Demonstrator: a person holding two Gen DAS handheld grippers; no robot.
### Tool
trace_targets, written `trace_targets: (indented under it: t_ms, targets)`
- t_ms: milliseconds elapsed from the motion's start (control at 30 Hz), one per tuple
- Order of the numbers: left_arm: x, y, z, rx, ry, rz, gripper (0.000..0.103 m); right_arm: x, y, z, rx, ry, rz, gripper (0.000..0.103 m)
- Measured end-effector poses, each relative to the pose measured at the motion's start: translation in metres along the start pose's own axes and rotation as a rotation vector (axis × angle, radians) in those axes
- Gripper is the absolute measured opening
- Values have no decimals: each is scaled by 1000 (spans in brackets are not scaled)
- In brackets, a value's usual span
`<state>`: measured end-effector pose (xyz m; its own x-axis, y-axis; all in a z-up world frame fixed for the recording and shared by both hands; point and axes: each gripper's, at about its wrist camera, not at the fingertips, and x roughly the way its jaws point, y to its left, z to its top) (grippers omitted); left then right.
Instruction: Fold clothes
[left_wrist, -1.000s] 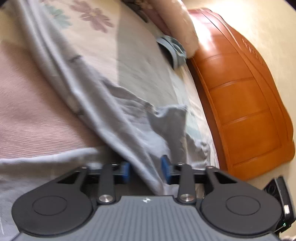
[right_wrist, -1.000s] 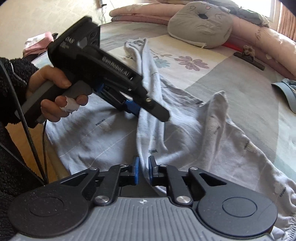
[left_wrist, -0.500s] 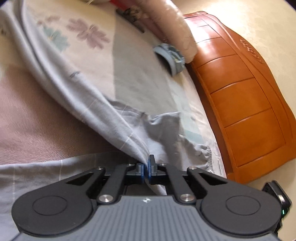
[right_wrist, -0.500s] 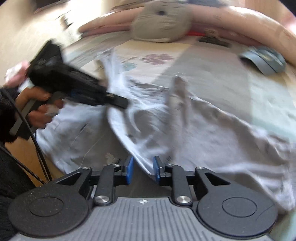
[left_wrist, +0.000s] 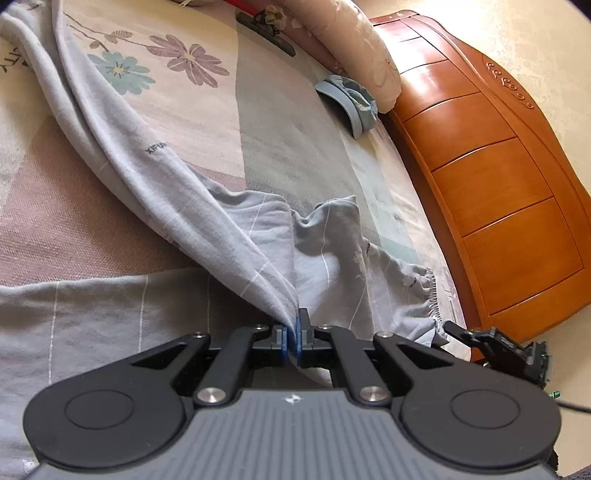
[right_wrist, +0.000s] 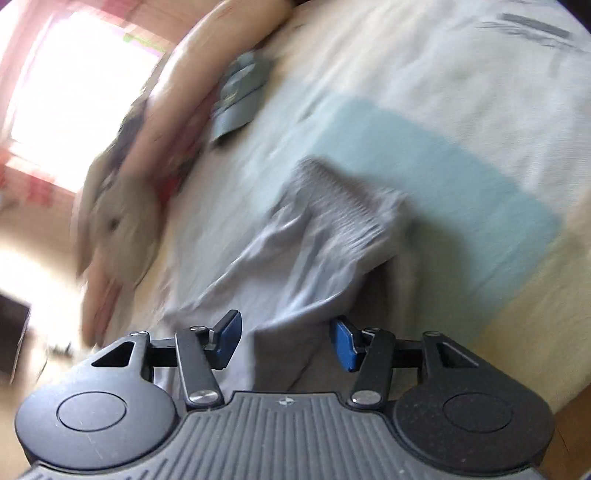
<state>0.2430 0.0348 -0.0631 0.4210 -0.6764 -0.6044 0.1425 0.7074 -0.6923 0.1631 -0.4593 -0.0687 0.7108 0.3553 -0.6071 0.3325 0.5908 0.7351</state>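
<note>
Bed (left_wrist: 288, 122) with its floral sheet fills the background, and the grey garment (left_wrist: 207, 214) sprawls across it, bunched near the headboard (left_wrist: 498, 177). Your left gripper (left_wrist: 291, 334) has its pads pressed together on a gathered fold that rises taut from the bed. Pull hard and that thin pinch could slip out. Your right gripper (right_wrist: 286, 338) is spread wide, with cloth lying between its fingers, ungrasped.

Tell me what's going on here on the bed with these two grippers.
A person is folding a pale blue garment on a bed using two handheld grippers. The left gripper is shut on a fold of the cloth and holds it pulled taut. The right gripper is open, with loose fabric lying between its fingers but not pinched. A blue cap lies near the pillows.
</note>
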Motion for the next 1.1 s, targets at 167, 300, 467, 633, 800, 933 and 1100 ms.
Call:
trace_targets:
  t_ms: [167,300,467,633,800,933,1100]
  targets:
    - [-7,-8,2,28,-17,5,2,6,-3,6,17,-35,-60,22]
    - [-12,-14,8,35,-29,2,2,11,12,13,-69,-37,-108,9]
    - [-23,-26,19,62,-64,-9,2,16,42,39,-233,-64,-118,8]
    - [-35,-40,14,82,-77,-39,2,9,61,58,-342,-104,-106,8]
    - [-26,-34,-9,55,12,-23,2,11,36,52,-319,-37,-132,8]
    - [-16,-27,-22,35,71,-3,2,16,8,45,-242,2,-152,8]
    - [-22,-29,-25,43,71,-31,2,6,8,39,-255,-31,-140,9]
